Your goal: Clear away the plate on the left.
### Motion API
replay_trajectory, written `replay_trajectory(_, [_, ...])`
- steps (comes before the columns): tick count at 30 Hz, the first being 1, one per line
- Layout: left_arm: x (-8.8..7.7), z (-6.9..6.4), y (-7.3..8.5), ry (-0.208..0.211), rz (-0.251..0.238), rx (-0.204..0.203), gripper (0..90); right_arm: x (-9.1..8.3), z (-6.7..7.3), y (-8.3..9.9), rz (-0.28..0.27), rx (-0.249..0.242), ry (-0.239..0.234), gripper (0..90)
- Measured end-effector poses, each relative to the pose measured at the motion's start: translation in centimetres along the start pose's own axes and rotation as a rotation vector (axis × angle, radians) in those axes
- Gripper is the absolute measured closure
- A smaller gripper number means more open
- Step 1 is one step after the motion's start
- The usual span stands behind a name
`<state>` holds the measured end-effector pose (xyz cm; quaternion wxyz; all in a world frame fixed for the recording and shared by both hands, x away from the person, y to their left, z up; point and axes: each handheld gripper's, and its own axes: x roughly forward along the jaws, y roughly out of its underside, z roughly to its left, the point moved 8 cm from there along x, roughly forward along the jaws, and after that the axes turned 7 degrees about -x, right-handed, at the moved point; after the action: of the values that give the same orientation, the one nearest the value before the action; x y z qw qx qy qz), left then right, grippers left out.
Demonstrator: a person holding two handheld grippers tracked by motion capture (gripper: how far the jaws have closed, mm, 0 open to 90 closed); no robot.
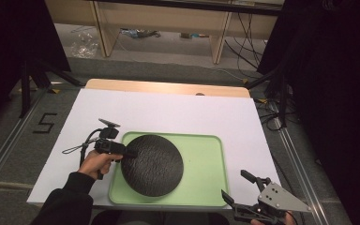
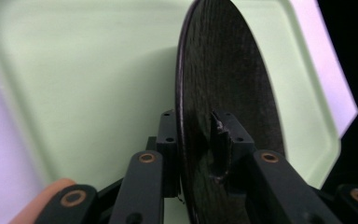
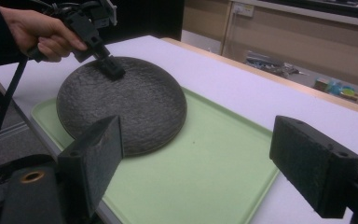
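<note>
A black figure "5" (image 1: 45,123) on the grey floor left of the table.

a white sheet (image 1: 168,112) covers most of a light wooden table (image 1: 168,87), leaving a bare strip along the far edge. beyond it, pale wooden shelving (image 1: 164,23) stands on a grey floor, with crumpled clear plastic (image 1: 85,46) at its left foot and black cables (image 1: 243,42) trailing at right. black drapes (image 1: 9,42) hang on both sides.
</note>
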<state>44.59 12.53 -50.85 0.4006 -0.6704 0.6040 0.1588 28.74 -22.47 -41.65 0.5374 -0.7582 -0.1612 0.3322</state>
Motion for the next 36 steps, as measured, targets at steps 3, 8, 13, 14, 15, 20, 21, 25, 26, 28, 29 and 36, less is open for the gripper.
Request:
replay_trajectory(3, [-0.4,0.3,0.3,-0.003,0.023,0.009,73.4,0.0,-0.1,0.0,-0.004,-0.004,0.001,18.2])
replay_trajectory(8, [-0.7,0.8,0.9,-0.031,0.054,0.068,71.7,0.0,0.0,0.0,-0.001,-0.002,0.0,18.3])
replay_trajectory(13, [-0.6,0.7,1.3,-0.045,0.047,0.053,70.5,0.0,0.0,0.0,0.0,-0.007,-0.001,18.3])
replay_trajectory(14, [-0.7,0.8,1.2,-0.049,0.046,0.074,70.5,0.1,0.0,0.0,-0.002,-0.009,0.0,18.2])
replay_trajectory(15, [-0.6,0.7,1.2,-0.051,0.041,0.073,70.6,0.1,0.0,0.0,-0.004,-0.008,0.0,18.3])
replay_trajectory(20, [0.2,0.2,1.5,-0.037,0.013,-0.005,70.4,0.2,0.0,0.0,-0.006,-0.008,0.002,18.3])
replay_trajectory(21, [0.3,0.1,1.5,-0.04,0.017,0.014,70.4,0.2,0.0,0.0,-0.006,-0.008,0.002,18.3])
replay_trajectory(25, [0.6,-0.2,1.4,-0.049,0.005,0.043,70.4,0.1,0.0,0.0,-0.003,-0.008,0.003,18.3])
replay_trajectory(26, [0.9,-0.5,1.2,-0.046,-0.021,0.022,70.3,0.2,0.1,0.0,-0.002,-0.001,0.002,18.3])
replay_trajectory(28, [1.2,-0.8,1.3,-0.046,-0.032,0.017,70.1,0.1,0.1,0.0,-0.001,-0.009,0.001,18.2])
replay_trajectory(29, [1.3,-0.9,1.3,-0.053,-0.034,0.017,70.0,0.1,0.1,0.0,-0.001,-0.007,0.001,18.3])
replay_trajectory(36, [2.2,-1.7,1.4,-0.061,-0.059,0.023,69.2,0.2,0.1,0.0,-0.002,-0.007,0.001,18.3])
